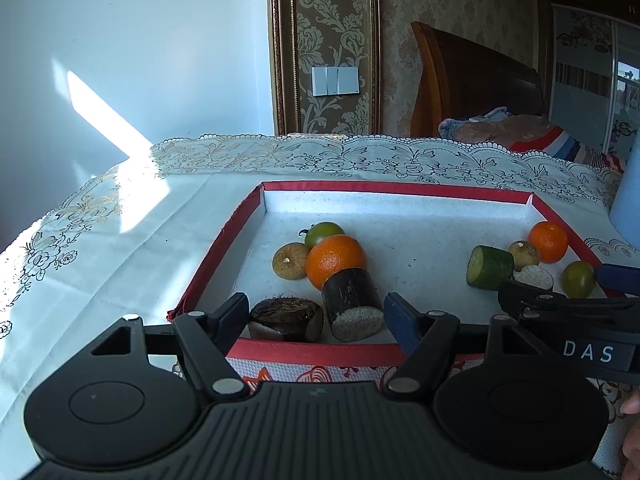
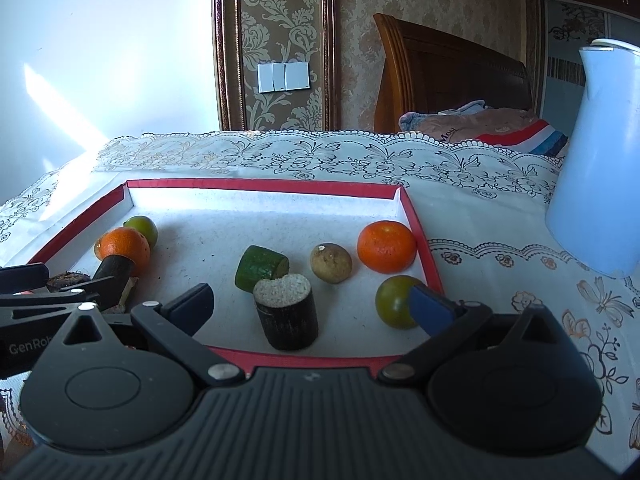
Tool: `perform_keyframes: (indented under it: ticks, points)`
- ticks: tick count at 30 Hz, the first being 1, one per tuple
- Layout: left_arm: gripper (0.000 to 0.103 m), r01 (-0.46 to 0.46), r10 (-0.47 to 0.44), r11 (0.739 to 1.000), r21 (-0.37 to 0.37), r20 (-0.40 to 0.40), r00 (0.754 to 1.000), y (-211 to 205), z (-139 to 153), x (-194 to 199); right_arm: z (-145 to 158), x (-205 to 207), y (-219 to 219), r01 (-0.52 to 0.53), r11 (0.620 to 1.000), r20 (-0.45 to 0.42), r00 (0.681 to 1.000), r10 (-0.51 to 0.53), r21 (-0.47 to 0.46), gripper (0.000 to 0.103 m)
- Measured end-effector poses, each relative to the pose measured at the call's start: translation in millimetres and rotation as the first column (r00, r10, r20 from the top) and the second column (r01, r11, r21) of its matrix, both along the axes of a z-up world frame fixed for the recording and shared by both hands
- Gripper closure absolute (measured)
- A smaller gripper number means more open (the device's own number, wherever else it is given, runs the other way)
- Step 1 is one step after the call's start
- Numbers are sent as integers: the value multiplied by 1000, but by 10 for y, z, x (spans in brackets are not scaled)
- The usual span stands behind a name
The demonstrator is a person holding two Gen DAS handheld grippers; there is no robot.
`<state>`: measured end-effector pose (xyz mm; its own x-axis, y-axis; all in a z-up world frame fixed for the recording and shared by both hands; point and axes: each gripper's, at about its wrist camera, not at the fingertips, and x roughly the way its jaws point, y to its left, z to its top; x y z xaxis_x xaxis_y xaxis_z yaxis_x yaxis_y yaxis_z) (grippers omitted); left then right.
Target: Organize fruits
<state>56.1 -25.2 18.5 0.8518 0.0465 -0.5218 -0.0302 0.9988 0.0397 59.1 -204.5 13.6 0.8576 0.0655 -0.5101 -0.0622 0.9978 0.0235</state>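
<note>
Right now both my tongs gape empty over the tray's [image 1: 320, 354] near edge. My left tongs [image 1: 316, 316] straddle the chestnut [image 1: 286, 318] and a cane stub [image 1: 352, 304] whose long axis points away; my right tongs [image 2: 312, 306] frame the other stub [image 2: 286, 312], upright. Behind both, the tray's far half lies bare.

The tray [image 1: 328, 354] lies on the counter [image 1: 120, 248]. Between the left gripper's [image 1: 316, 314] jaws sit a husk piece [image 1: 286, 318] and a cane piece [image 1: 352, 302], with an orange [image 1: 335, 260] just beyond touching the cane. Between the right gripper's [image 2: 312, 306] jaws stands a second cane piece [image 2: 286, 312], a cucumber piece [image 2: 260, 266] touching it behind. A tomato [image 2: 394, 300] sits against the right jaw. A jug [image 2: 600, 160] stands right of the tray.
</note>
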Motion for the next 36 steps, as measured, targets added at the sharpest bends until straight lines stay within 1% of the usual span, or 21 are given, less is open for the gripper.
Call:
perform_keyframes:
  ticks: [3,6,9,15,19,21,24,30,36]
  points:
    - [29,11,-11,1000,4,-1,1000,1,-4,-51,7,-73,-14,-7,1000,-2,1000,7,11,0]
    - [29,14,-15,1000,16,28,999,6,12,-154,9,-132,-25,-17,999,-9,1000,17,30,0]
    - [28,19,-20,1000,22,41,999,6,18,-212,20,-188,-15,-19,1000,1,1000,19,25,0]
    - [28,22,-22,1000,19,43,999,9,24,-221,43,-271,-20,-22,999,18,1000,21,33,0]
    - [27,22,-24,999,26,57,998,29,26,-299,52,-332,-60,-20,998,13,1000,20,64,0]
    - [24,42,-43,999,23,49,998,50,15,-351,53,-353,-70,-23,997,11,1000,22,76,0]
    - [24,70,-70,998,7,23,997,65,-5,-370,42,-371,-63,-27,996,2,1000,27,81,0]
    - [24,61,-61,998,-29,-6,998,118,-25,-317,25,-431,-87,-22,995,-6,1000,23,92,0]
    - [24,71,-71,997,-3,0,997,78,-28,-334,7,-437,-84,-18,996,-15,1000,20,86,0]
